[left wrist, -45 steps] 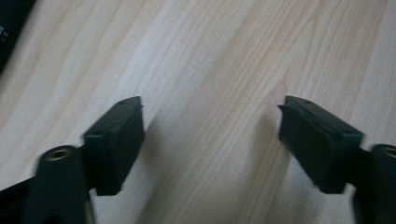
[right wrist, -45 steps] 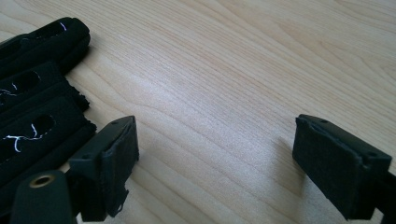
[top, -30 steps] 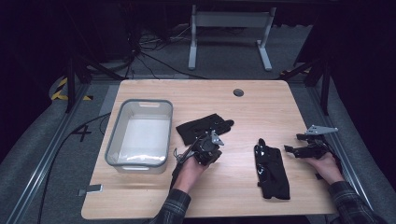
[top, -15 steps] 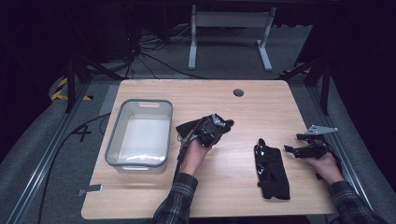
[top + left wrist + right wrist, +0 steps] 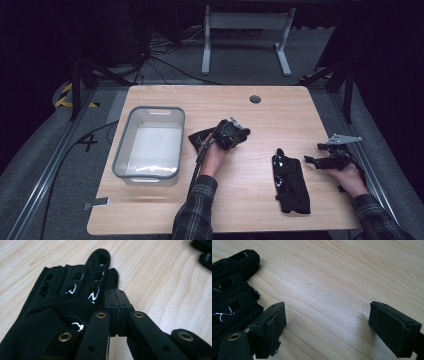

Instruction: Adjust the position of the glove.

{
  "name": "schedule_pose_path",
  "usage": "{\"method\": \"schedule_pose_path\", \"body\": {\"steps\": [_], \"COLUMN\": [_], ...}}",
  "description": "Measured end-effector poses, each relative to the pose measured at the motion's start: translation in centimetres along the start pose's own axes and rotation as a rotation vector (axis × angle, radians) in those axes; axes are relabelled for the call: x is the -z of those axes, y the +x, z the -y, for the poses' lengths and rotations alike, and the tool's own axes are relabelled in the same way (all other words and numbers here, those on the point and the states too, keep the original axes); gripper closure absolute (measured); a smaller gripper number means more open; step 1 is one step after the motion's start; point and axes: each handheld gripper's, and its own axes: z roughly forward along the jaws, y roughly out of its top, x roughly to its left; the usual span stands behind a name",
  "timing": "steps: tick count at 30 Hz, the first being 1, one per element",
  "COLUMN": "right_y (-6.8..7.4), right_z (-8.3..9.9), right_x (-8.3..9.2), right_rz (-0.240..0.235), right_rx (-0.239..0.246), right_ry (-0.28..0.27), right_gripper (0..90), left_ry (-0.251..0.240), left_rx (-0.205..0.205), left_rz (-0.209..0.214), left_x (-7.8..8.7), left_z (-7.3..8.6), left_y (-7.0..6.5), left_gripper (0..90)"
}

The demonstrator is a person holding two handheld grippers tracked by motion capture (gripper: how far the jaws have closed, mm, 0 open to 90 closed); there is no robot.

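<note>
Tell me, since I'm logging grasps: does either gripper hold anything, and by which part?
Nothing is held. The left gripper is shut, empty, at the edge of a black glove; the right gripper is open over bare table.

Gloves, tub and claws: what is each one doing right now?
Left claw: shut, over the first glove.
Right claw: open, holding nothing.
First glove: flat on the table.
Second glove: flat on the table, untouched.
Tub: upright, looks empty.
</note>
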Motion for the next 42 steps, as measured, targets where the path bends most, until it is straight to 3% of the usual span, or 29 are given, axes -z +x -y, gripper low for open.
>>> {"method": "schedule_pose_path", "body": {"steps": [11, 24, 33, 38, 42], "right_y": [0.0, 0.0, 0.0, 0.0, 0.0], "right_z": [0.0, 0.0, 0.0, 0.0, 0.0], "right_x": [0.0, 0.0, 0.0, 0.0, 0.0], "right_rz": [0.0, 0.0, 0.0, 0.0, 0.0], "right_rx": [0.0, 0.0, 0.0, 0.0, -0.001], "right_ry": [0.0, 0.0, 0.0, 0.0, 0.0], "right_gripper": [14.9, 14.9, 14.9, 14.9, 14.9], "left_ry": [0.008, 0.01, 0.003, -0.002, -0.013], "left_rx": [0.028, -0.042, -0.063, -0.072, -0.074], "left_rz": [0.015, 0.089, 0.126, 0.113, 0.085], "left_x": [-1.0, -2.1, -3.0, -2.0, -0.4], "left_z": [0.4, -1.0, -1.9, -2.1, -1.9], "left_y": [0.3, -4.0, -6.3, -6.2, -5.3], "left_gripper": [90.0, 90.0, 90.0, 89.9, 89.9]}}
